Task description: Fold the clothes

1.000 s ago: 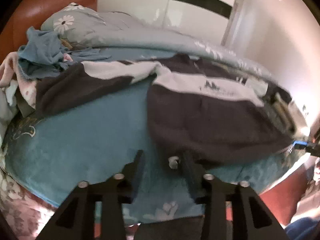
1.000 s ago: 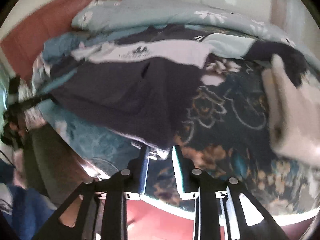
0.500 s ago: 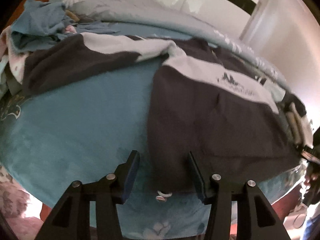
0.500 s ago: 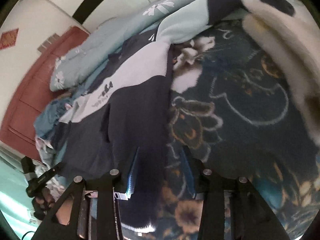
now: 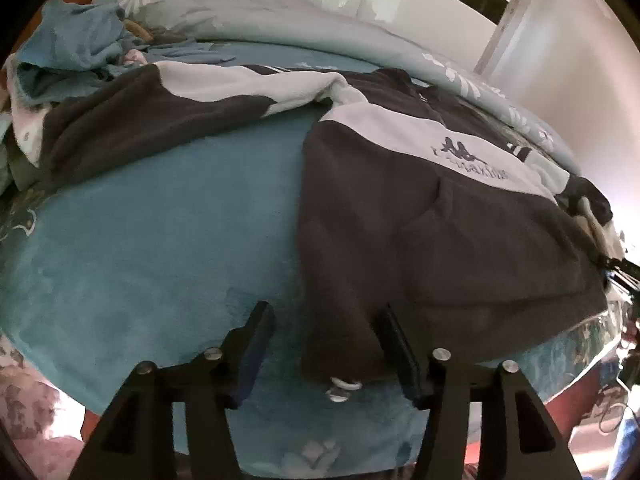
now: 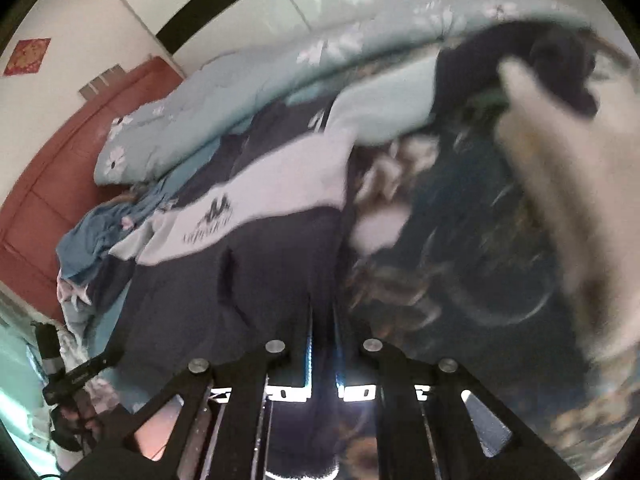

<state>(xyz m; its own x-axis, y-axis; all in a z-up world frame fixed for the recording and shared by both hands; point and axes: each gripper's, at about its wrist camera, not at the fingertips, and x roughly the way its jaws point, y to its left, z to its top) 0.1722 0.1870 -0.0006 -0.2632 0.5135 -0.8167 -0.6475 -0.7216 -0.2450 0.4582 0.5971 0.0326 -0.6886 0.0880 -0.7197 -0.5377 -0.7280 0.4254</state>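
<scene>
A dark navy sweatshirt (image 5: 440, 240) with a white chest band and a printed logo lies spread face up on the bed, one sleeve stretched out to the left. My left gripper (image 5: 326, 320) is open and low over the bed, its fingers either side of the hem's left corner, where a white drawcord end (image 5: 340, 388) pokes out. In the right wrist view the sweatshirt (image 6: 260, 280) runs away to the upper left. My right gripper (image 6: 323, 320) is shut on its dark side edge near the hem, with cloth pinched between the narrow fingers.
A teal plush blanket (image 5: 160, 220) covers the bed; it turns dark and floral (image 6: 480, 280) on the right. A pale blue daisy duvet (image 5: 280, 20) is bunched along the back. Crumpled clothes (image 5: 72, 40) sit at far left. A blurred white fluffy garment (image 6: 560, 200) lies at right.
The left gripper has dropped closer to the hem corner, jaws wide around it. The right gripper swung along the side edge, opened, then closed on the cloth.
</scene>
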